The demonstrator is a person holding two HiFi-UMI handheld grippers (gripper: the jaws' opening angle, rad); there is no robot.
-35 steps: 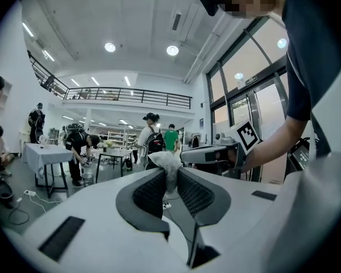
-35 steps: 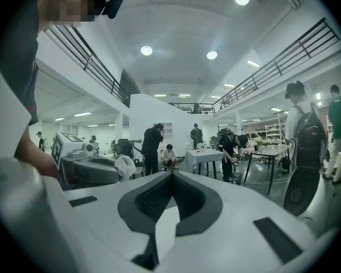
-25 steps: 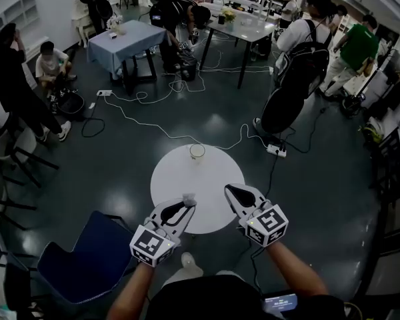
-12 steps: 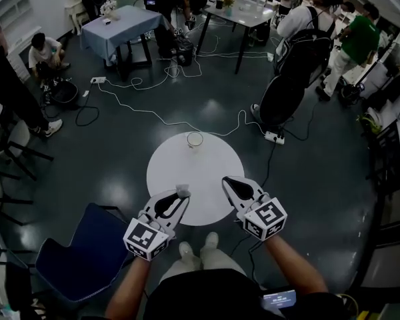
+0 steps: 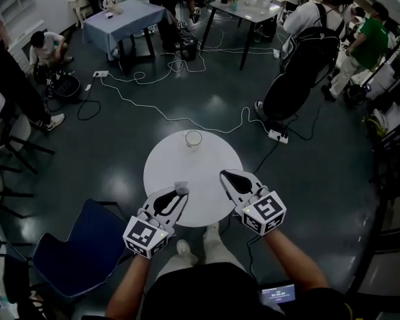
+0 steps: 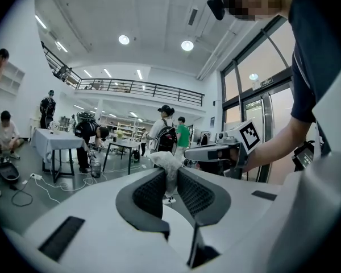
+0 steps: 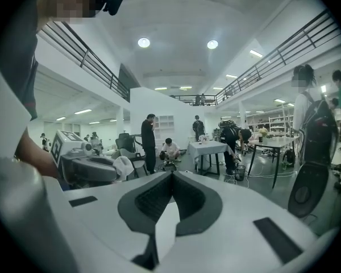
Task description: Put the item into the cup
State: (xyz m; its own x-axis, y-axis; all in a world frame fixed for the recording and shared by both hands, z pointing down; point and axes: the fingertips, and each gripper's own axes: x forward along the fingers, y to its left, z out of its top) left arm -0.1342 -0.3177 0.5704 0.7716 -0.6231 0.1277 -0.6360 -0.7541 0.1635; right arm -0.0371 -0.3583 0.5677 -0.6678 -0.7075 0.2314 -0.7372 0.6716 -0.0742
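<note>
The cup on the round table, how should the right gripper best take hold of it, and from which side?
Probably its side wall, coming level from the near right. The cup stands upright near the far edge of the table, mouth up; that leaves the mouth free for the white wad in the left gripper. The right gripper, now shut, must open first.

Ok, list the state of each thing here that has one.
left gripper: jaws shut on the crumpled white item.
crumpled white item: held, not in the cup.
right gripper: jaws shut, nothing between them.
cup: upright at the far side of the round table, apart from both grippers.
</note>
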